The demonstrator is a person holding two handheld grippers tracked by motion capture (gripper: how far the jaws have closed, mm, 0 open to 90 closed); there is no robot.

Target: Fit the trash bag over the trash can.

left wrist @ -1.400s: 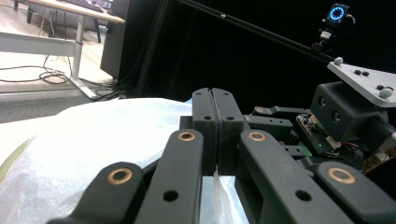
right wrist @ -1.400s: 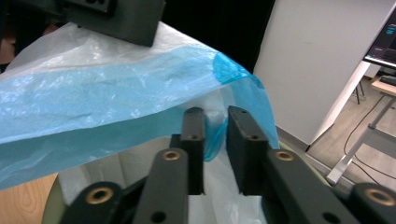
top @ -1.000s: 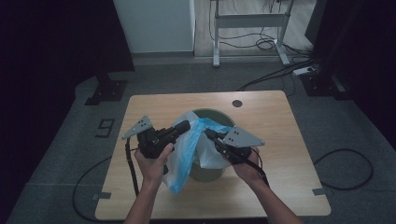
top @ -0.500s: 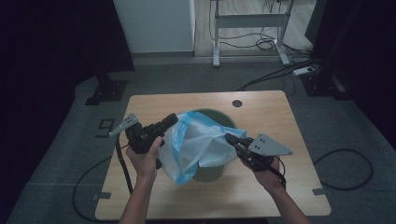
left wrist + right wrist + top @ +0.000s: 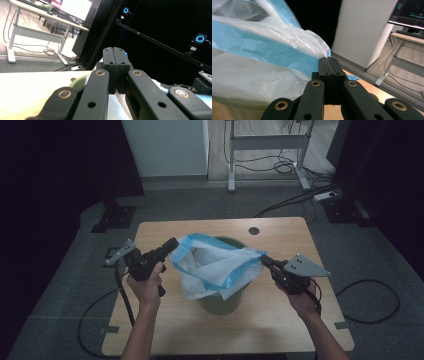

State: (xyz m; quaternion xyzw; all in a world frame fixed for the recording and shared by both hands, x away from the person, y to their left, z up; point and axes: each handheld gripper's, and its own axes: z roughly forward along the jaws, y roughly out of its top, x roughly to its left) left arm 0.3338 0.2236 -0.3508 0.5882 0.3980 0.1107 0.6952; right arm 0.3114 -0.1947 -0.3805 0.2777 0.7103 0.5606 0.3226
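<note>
A blue-and-white plastic bag hangs stretched wide over a green bin at the middle of the wooden table. My left gripper is shut on the bag's blue rim at its left side. My right gripper is shut on the rim at its right corner. In the left gripper view the jaws meet tight, with the bin's green edge below them. Seen from the right gripper, the bag runs taut from the closed tips away to the left.
A round cable hole sits near the table's far edge. Beyond the table stand a white desk frame and floor cables. Black stands and curtains flank both sides. Cables trail off the table from each gripper.
Both hands have moved apart, the left one leftward and the right one rightward, pulling the bag's mouth from a bunched strip into a wide opening over the bin.
</note>
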